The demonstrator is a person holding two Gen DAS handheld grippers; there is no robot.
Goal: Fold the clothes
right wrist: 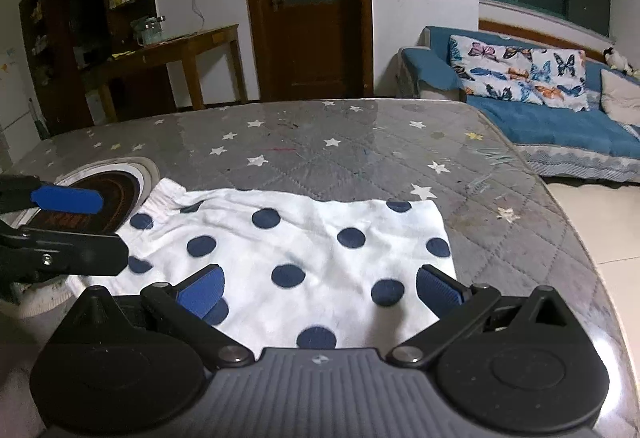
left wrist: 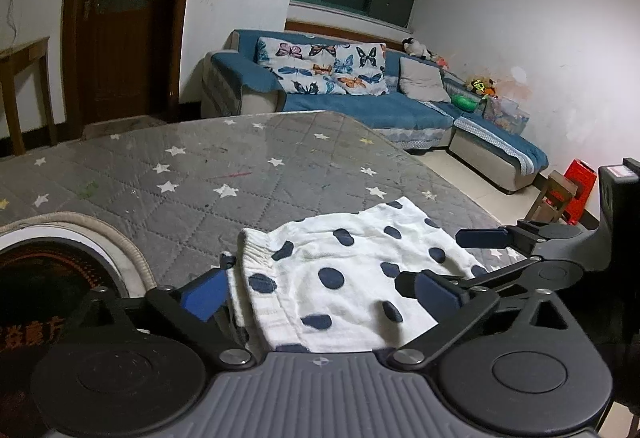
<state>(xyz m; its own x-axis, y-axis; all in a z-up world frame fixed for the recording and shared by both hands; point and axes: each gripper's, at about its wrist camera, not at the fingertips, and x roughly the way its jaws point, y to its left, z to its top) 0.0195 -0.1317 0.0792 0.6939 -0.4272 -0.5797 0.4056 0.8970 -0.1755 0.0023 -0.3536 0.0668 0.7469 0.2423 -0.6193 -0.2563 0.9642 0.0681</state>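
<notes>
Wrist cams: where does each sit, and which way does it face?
Left wrist: on the left claw, open, looking down over the dotted cloth toward the sofa; the right claw shows at right.
Right wrist: on the right claw, open, facing the door; the left claw shows at left.
Shared: cloth, table, sofa.

free: star tabletop (right wrist: pixel 360 142) past cloth (right wrist: pixel 288 238) | blocked: round cooker (right wrist: pixel 104 198) left, touching cloth edge
</notes>
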